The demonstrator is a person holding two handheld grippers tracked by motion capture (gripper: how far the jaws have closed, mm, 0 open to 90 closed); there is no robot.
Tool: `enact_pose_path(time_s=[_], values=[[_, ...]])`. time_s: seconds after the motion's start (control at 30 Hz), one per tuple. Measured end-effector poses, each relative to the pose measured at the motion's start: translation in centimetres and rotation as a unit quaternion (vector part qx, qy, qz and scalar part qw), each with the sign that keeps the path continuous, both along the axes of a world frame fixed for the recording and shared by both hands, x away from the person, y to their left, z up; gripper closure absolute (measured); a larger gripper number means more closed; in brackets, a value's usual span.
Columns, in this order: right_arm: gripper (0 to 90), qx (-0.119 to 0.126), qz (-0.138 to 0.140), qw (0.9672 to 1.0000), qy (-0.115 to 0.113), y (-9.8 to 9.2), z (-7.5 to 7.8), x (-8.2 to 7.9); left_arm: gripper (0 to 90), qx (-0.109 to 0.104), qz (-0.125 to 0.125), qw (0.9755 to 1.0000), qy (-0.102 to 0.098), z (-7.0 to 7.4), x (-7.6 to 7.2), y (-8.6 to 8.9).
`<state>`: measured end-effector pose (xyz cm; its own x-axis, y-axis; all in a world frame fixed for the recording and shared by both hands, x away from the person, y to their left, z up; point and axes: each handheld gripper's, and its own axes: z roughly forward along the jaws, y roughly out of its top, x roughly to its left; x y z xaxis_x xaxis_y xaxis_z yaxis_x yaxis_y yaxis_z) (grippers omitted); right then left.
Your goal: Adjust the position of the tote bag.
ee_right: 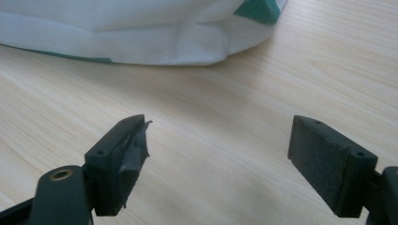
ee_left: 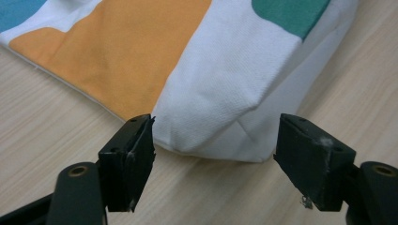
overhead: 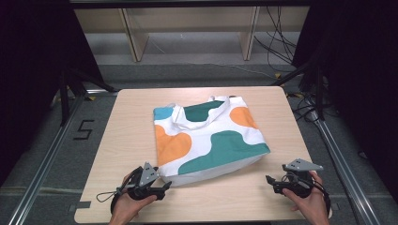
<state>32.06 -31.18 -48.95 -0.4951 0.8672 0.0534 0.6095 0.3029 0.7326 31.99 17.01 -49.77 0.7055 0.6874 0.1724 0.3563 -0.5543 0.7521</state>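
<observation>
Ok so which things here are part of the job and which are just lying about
In play:
- tote bag, lying flat on the table
- left claw, open at the bag's near corner
- right claw, open over bare wood

Lying about:
- cables on the floor
- wooden frame behind

The high view looks forward and down over the whole worktop (overhead: 117, 140), while both gripper views sit low and close between their open jaws, facing the near edge of the same bag (overhead: 206, 136) from opposite corners.
</observation>
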Motion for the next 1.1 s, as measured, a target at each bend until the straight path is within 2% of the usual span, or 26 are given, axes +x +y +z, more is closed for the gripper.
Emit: enact_pose_path(time_s=[0.1,0.13,0.17,0.2,0.27,0.3,0.33,0.37,0.4,0.43,0.47,0.5,0.53,0.57,0.6,0.67,0.7,0.73,0.77,0.8,0.83,0.87,0.9,0.93,1.0,1.1], values=[[21.9,-0.016,0.019,0.9996,-0.015,-0.2,-0.1,0.3,33.1,-0.002,-0.002,1.0000,-0.007,0.0,0.2,-0.2],[21.9,-0.011,0.016,0.9998,-0.005,-0.1,0.0,0.1,37.5,0.003,-0.013,0.9998,-0.016,0.1,0.4,-0.3],[21.7,-0.012,0.020,0.9997,-0.005,-0.1,0.0,0.2,42.7,0.003,-0.013,0.9998,-0.016,0.1,0.4,-0.3],[21.3,-0.012,0.015,0.9998,-0.011,0.1,-0.2,0.1,50.3,0.002,-0.028,0.9994,-0.020,0.2,0.6,-0.5],[20.8,-0.020,0.023,0.9994,-0.018,0.1,-0.2,0.2,54.0,0.005,-0.036,0.9991,-0.022,0.1,0.7,-0.6],[20.2,-0.006,0.007,1.0000,0.001,0.3,-0.1,0.0,61.1,0.008,-0.047,0.9986,-0.021,0.1,0.8,-0.6],[19.9,-0.014,0.026,0.9995,-0.006,0.1,-0.1,0.3,66.6,0.007,-0.049,0.9985,-0.024,0.0,0.8,-0.7],[19.8,-0.008,0.034,0.9994,0.001,0.1,0.0,0.3,73.5,0.020,-0.053,0.9982,-0.020,0.0,0.7,-1.1],[20.4,-0.006,0.034,0.9994,0.000,0.2,0.0,0.3,75.5,0.022,-0.049,0.9983,-0.020,0.1,0.6,-1.2],[22.3,0.007,0.019,0.9998,0.005,0.6,0.0,-0.1,78.4,0.023,-0.044,0.9986,-0.020,0.1,0.5,-1.3],[25.5,0.000,0.037,0.9993,-0.004,0.4,0.0,0.2,80.2,0.025,-0.044,0.9985,-0.020,0.1,0.4,-1.4],[28.8,0.005,0.041,0.9991,-0.003,0.4,0.1,0.1,81.2,0.029,-0.042,0.9985,-0.021,0.1,0.3,-1.5],[35.5,-0.001,0.046,0.9989,-0.011,0.4,0.2,0.1,82.1,0.019,-0.038,0.9989,-0.019,0.1,0.2,-1.6],[45.9,0.000,0.036,0.9991,-0.020,0.7,0.3,-0.2,82.7,0.024,-0.041,0.9987,-0.017,0.2,0.2,-1.6],[52.6,-0.008,0.041,0.9986,-0.032,0.8,0.4,-0.2,82.9,0.025,-0.044,0.9986,-0.013,0.2,0.1,-1.6],[63.1,-0.009,0.055,0.9979,-0.032,1.0,0.6,-0.2,83.8,0.010,-0.044,0.9989,-0.012,0.1,-0.1,-2.0],[63.1,-0.009,0.055,0.9979,-0.032,1.0,0.6,-0.2,84.2,0.010,-0.044,0.9989,-0.012,0.1,-0.1,-2.0],[70.2,-0.019,0.064,0.9971,-0.036,1.4,0.6,-0.2,84.5,0.013,-0.055,0.9984,-0.007,0.1,-0.4,-2.3],[74.6,-0.024,0.072,0.9965,-0.035,1.6,0.6,-0.1,84.5,0.004,-0.058,0.9983,-0.006,0.0,-0.6,-2.6],[76.2,-0.020,0.075,0.9966,-0.028,1.9,0.5,-0.1,84.6,0.020,-0.067,0.9976,-0.005,0.2,-0.7,-2.8],[78.0,-0.019,0.084,0.9958,-0.031,2.2,0.5,0.0,84.7,0.017,-0.069,0.9975,-0.006,0.2,-0.9,-3.0],[79.3,-0.015,0.086,0.9956,-0.033,2.5,0.5,0.0,84.8,0.015,-0.070,0.9974,0.004,0.2,-1.1,-3.3],[80.2,-0.022,0.093,0.9944,-0.045,2.7,0.5,0.2,84.9,0.001,-0.070,0.9976,0.003,0.1,-1.3,-3.7],[82.0,-0.023,0.095,0.9943,-0.042,3.0,0.5,0.3,84.9,0.008,-0.075,0.9971,0.004,0.1,-1.5,-3.9],[87.6,-0.033,0.099,0.9927,-0.061,3.3,0.6,0.7,84.8,0.012,-0.086,0.9962,0.006,0.1,-1.7,-4.5],[90.0,-0.034,0.099,0.9927,-0.059,3.8,0.6,1.5,84.6,0.006,-0.097,0.9953,0.007,0.0,-2.1,-5.4]])
